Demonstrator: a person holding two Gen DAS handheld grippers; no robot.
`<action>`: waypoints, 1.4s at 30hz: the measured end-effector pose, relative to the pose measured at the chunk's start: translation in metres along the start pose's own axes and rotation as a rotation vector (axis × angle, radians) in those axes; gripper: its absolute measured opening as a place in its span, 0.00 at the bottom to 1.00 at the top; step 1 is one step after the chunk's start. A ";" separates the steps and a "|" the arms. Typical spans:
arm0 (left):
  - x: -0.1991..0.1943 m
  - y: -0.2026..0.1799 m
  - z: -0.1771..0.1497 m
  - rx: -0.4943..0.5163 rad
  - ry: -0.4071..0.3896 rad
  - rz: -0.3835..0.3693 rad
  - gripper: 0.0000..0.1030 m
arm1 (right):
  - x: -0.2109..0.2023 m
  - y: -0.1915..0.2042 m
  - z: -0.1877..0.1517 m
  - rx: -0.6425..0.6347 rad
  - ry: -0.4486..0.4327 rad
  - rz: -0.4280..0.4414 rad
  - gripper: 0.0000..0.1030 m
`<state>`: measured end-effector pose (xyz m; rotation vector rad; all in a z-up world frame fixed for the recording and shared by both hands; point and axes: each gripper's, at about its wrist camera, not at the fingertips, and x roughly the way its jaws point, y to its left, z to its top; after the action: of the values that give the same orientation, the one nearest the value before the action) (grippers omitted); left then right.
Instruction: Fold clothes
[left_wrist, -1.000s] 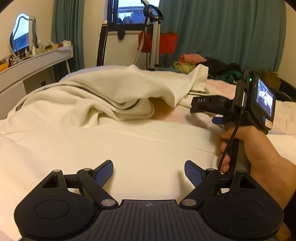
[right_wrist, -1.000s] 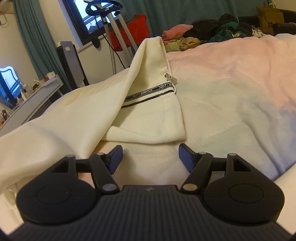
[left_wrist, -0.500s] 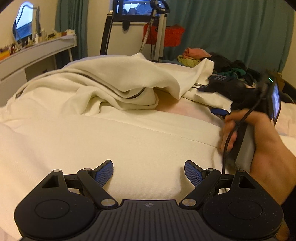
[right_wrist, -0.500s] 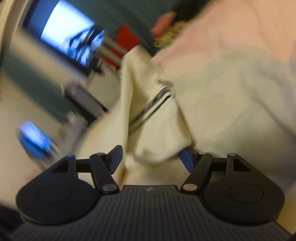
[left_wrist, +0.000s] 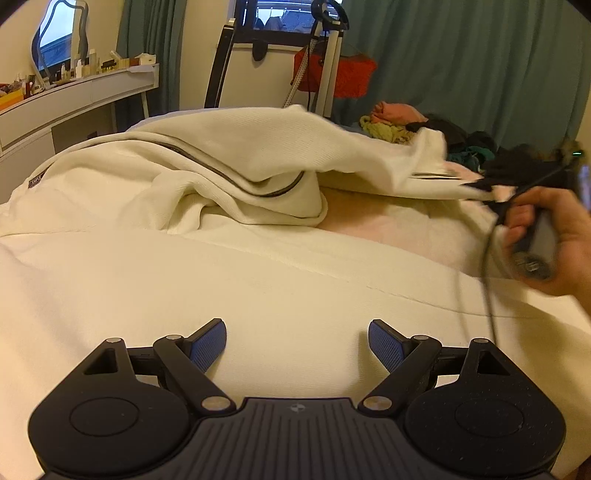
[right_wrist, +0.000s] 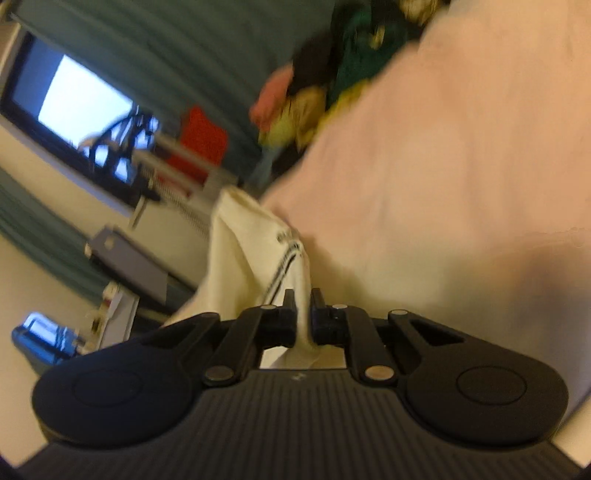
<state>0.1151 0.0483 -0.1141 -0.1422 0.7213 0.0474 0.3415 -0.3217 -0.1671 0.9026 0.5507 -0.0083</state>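
Note:
A cream garment with a dark striped trim lies crumpled across the bed. My left gripper is open and empty, low over the flat near part of the cream cloth. My right gripper is shut on a hem of the cream garment and holds it lifted; the view is tilted and blurred. In the left wrist view the right gripper shows at the far right, in a hand, with the cloth stretched up to it.
A pale pink bedsheet lies under the garment. A pile of other clothes sits at the bed's far end. A white vanity shelf with a mirror stands at the left. A stand with a red bag is by the teal curtains.
My right gripper has shut on the garment's hem and lifted it, tilting as it went. The cloth now stretches up toward it. My left gripper stays open and moved slightly forward.

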 end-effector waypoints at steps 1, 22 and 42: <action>-0.002 0.001 0.000 -0.004 -0.003 -0.005 0.83 | -0.008 -0.004 0.013 -0.006 -0.026 -0.020 0.10; -0.037 0.008 0.011 -0.030 -0.102 -0.056 0.83 | -0.130 -0.137 0.115 -0.172 -0.266 -0.387 0.07; -0.065 0.002 0.018 0.075 -0.181 -0.045 0.84 | -0.159 -0.122 0.078 -0.450 -0.235 -0.547 0.66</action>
<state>0.0780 0.0536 -0.0575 -0.0814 0.5384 -0.0096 0.2111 -0.4913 -0.1466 0.2877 0.5356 -0.4635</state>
